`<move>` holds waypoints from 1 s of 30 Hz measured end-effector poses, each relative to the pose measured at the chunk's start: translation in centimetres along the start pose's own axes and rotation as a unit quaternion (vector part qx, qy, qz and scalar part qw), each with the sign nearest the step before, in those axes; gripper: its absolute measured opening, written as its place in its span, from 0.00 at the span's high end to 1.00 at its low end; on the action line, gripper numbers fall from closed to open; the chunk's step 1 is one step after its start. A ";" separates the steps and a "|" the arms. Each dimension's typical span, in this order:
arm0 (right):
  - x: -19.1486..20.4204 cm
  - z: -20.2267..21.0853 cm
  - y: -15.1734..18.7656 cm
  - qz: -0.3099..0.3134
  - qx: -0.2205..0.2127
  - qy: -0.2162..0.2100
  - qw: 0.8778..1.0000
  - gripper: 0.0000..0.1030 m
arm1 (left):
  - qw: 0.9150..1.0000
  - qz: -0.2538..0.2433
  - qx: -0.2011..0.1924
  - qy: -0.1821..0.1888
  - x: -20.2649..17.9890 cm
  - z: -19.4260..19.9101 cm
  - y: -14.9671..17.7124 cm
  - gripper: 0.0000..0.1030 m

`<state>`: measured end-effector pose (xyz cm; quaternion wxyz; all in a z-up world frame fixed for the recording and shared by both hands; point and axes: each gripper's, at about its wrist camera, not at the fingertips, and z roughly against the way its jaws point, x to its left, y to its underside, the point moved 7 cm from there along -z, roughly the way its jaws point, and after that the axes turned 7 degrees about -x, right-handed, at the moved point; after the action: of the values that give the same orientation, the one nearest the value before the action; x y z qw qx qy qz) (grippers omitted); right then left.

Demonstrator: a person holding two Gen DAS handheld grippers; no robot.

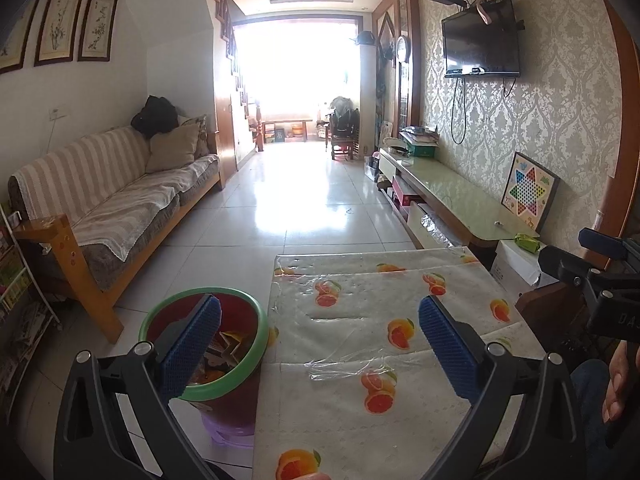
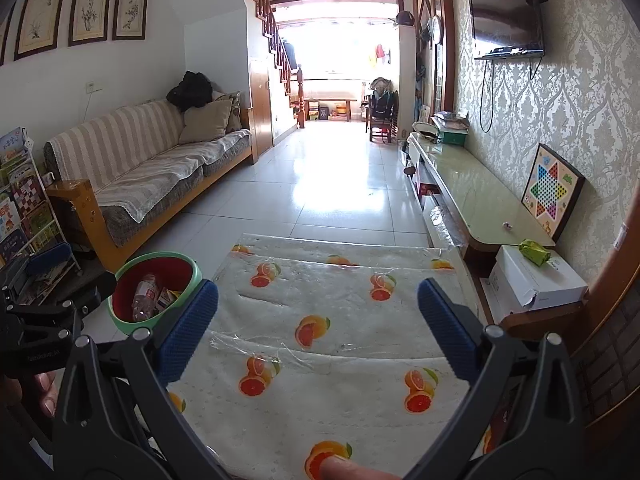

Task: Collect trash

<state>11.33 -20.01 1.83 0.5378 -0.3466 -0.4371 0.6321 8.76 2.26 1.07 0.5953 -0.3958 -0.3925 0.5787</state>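
Left hand-held gripper [image 1: 320, 344] spread wide, straddling table [image 1: 400, 292] edge beside bin [image 1: 262, 336].

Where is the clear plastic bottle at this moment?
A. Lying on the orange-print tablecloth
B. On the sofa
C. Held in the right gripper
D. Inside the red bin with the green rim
D: the right wrist view shows the plastic bottle lying inside the red bin beside the table, among other wrappers, while both the left gripper and the right gripper are open and empty.
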 end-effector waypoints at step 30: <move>0.3 0.1 0.4 0.013 0.011 0.007 1.000 0.05 | 1.000 0.024 -0.005 -0.012 1.5 1.2 0.5 0.08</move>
<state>11.00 -19.73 1.54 0.5364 -0.3505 -0.4222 0.6412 7.49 3.75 1.06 0.5747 -0.4015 -0.3931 0.5950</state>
